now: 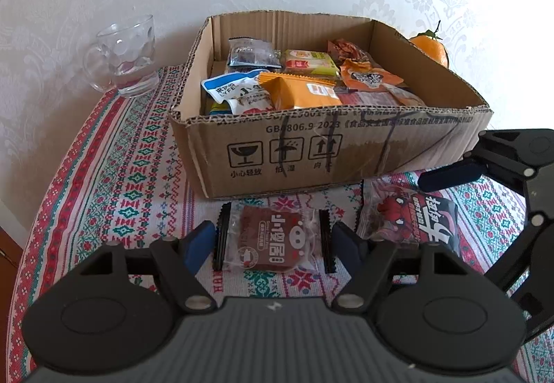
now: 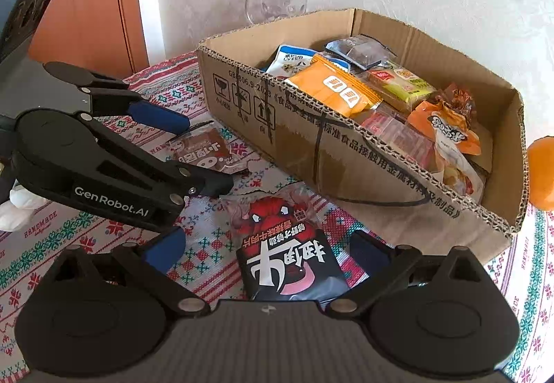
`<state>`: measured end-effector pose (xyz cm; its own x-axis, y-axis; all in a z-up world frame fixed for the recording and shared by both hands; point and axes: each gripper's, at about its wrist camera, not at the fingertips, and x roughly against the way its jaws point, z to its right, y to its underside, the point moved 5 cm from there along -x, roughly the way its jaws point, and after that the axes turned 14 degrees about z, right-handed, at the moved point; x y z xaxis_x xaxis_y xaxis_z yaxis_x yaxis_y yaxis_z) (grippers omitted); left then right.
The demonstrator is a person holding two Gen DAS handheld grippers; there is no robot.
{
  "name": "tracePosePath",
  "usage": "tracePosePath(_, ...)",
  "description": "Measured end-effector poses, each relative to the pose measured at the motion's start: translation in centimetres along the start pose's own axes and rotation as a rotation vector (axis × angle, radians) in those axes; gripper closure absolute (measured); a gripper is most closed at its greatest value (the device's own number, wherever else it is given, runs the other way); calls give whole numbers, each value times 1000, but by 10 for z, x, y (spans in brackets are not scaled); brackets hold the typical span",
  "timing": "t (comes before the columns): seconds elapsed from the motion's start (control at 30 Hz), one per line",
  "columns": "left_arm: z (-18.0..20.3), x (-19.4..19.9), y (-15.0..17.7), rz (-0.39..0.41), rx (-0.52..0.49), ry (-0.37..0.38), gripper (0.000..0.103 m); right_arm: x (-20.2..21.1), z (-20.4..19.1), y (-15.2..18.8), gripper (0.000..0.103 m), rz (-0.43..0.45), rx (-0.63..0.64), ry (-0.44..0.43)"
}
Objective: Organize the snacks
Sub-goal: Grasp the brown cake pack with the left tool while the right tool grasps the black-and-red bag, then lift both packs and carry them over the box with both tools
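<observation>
Two snack packets lie on the patterned counter [image 1: 114, 175] just in front of the cardboard box [image 1: 346, 154] filled with snacks. The left tool [image 1: 273, 244] stands wide, its blue fingers on either side of the brown packet [image 1: 273, 237]. The right tool [image 2: 266, 251] is also spread wide around the black-and-red packet [image 2: 287, 255]. A glass mug [image 1: 124, 57] stands left of the box, an orange [image 1: 431, 49] behind its right side.

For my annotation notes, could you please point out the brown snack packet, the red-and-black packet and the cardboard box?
brown snack packet [image 1: 268, 241], left wrist view, printed centre.
red-and-black packet [image 2: 287, 255], right wrist view, black lower half.
cardboard box [image 1: 363, 154], left wrist view, front wall.
</observation>
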<state>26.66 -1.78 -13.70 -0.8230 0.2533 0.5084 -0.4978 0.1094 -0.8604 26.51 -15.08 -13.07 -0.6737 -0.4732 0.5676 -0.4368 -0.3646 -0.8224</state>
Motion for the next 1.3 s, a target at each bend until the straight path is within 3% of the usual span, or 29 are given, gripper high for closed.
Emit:
tracePosePath(0.2, 1, 0, 0, -12, 1, -9, 30, 11, 5, 0, 42, 16, -5, 41)
tracePosePath(0.3, 0, 1, -1, -15, 10, -6, 31, 14, 7, 1, 47, 15, -6, 61)
tracePosePath(0.6, -3, 13, -2, -13, -8, 11, 36, 25, 6, 2, 49, 9, -9, 77)
tracePosePath(0.7, -3, 15, 0, -14, -20, 14, 36, 25, 8, 5, 40, -1, -13, 87)
tracePosePath(0.87, -3, 14, 1, -16, -25, 15, 33, 24, 12, 9, 37, 10, -59, 81)
tracePosePath(0.93, -2, 14, 2, -11, -32, 15, 34, 24, 10, 9, 40, 12, -48, 84)
tracePosePath(1.0, -1, 15, 2, -6, -35, 17, 36, 25, 8, 7, 50, 11, -40, 84)
tracePosePath(1.1, 0, 16, 0, -5, -36, 24, 42, 27, 7, 6, 51, 8, -22, 103)
tracePosePath(1.3, -4, 22, -2, -24, -50, 36, 42, 35, 10, 4, 51, 13, -43, 115)
